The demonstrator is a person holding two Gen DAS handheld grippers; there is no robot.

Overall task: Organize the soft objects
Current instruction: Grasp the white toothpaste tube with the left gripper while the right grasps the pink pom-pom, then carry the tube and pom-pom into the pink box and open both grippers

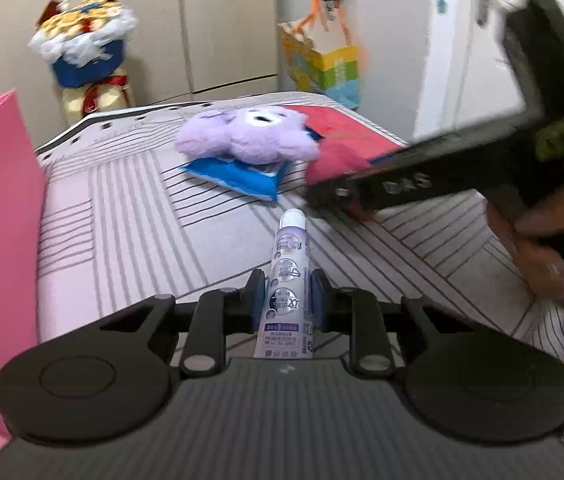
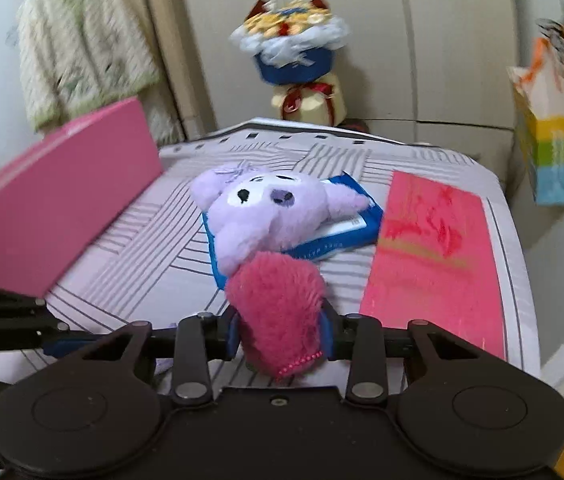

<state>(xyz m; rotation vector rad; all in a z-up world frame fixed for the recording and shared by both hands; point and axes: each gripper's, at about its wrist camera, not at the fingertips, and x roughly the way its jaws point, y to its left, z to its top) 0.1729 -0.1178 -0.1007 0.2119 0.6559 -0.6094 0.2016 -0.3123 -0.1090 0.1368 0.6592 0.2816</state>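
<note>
My left gripper (image 1: 288, 294) is shut on a white and purple tube (image 1: 289, 280), held upright above the striped table (image 1: 121, 220). My right gripper (image 2: 279, 330) is shut on a dark pink fluffy toy (image 2: 277, 304); it shows in the left wrist view (image 1: 324, 196) at the right, with the pink toy (image 1: 328, 164) at its tip. A purple plush toy (image 2: 265, 216) lies on a blue packet (image 2: 346, 232) at the table's middle; both show in the left wrist view, the plush (image 1: 249, 134) on top of the packet (image 1: 241, 178).
A pink box (image 2: 53, 208) stands at the table's left edge. A red flat packet (image 2: 430, 248) lies at the right. A bouquet (image 2: 290, 44) stands behind the table. A coloured paper bag (image 2: 550, 140) hangs at the right. A knitted garment (image 2: 77, 48) hangs at the back left.
</note>
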